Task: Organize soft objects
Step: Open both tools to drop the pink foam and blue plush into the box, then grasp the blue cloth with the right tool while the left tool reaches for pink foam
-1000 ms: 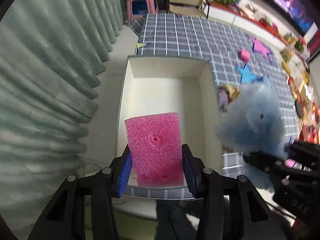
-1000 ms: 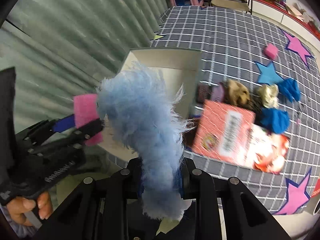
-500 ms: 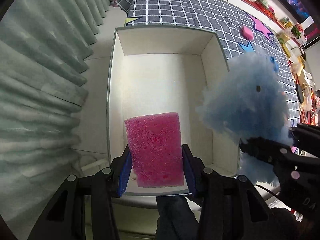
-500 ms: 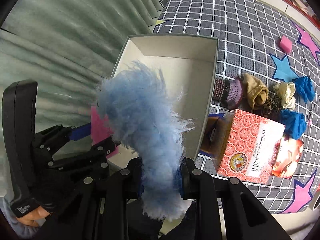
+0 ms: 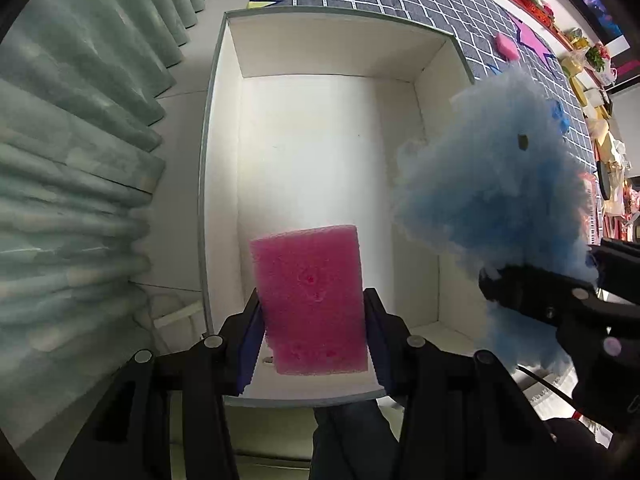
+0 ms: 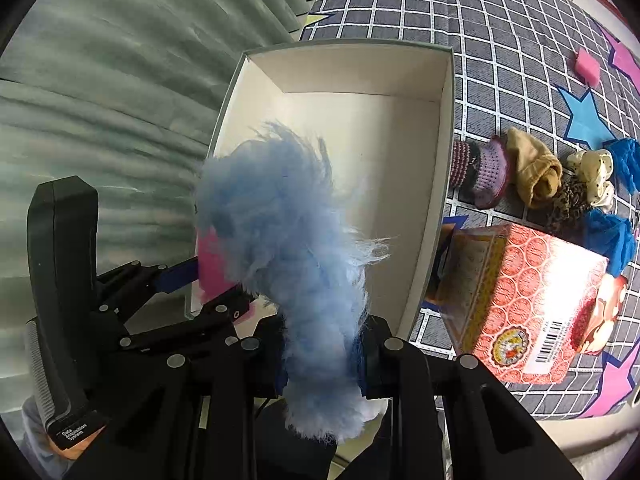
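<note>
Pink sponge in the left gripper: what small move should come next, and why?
Probably lower it a little further, then open the jaws. The left gripper holds the pink sponge above the floor of the white box, which looks bare beneath it.

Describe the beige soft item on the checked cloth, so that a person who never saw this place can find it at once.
Start at the white box and go to the checked cloth along its right wall. In the row of small soft things there, next to the box comes a purple knitted piece, then the beige rolled cloth. It is the only plain tan one, between the purple knit and a cream dotted scrunchie.
</note>
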`<action>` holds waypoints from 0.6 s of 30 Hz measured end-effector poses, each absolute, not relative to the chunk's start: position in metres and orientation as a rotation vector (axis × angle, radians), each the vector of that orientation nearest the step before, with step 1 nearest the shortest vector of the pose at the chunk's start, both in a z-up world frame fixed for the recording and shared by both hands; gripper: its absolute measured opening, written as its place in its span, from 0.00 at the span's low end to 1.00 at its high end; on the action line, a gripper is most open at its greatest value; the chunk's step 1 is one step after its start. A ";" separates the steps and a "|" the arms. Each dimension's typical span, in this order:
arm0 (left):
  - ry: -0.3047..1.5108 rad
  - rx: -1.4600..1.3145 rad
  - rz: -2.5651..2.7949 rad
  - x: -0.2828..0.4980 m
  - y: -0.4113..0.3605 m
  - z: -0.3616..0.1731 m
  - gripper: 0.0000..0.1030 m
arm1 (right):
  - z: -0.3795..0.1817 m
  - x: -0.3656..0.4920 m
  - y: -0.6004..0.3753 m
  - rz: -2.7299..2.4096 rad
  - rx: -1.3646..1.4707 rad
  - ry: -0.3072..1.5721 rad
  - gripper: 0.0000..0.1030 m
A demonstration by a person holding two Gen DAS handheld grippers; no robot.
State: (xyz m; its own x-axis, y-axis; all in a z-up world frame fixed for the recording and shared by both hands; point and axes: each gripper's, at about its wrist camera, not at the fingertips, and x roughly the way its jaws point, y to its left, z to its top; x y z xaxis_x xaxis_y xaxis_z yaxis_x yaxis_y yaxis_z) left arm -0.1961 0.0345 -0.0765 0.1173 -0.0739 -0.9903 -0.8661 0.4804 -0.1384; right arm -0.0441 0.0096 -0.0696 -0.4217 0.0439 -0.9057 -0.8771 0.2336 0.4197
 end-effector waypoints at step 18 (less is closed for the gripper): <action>1.272 -0.968 0.723 -0.187 0.054 -0.073 1.00 | -0.044 -0.022 0.021 1.279 -0.654 1.555 0.86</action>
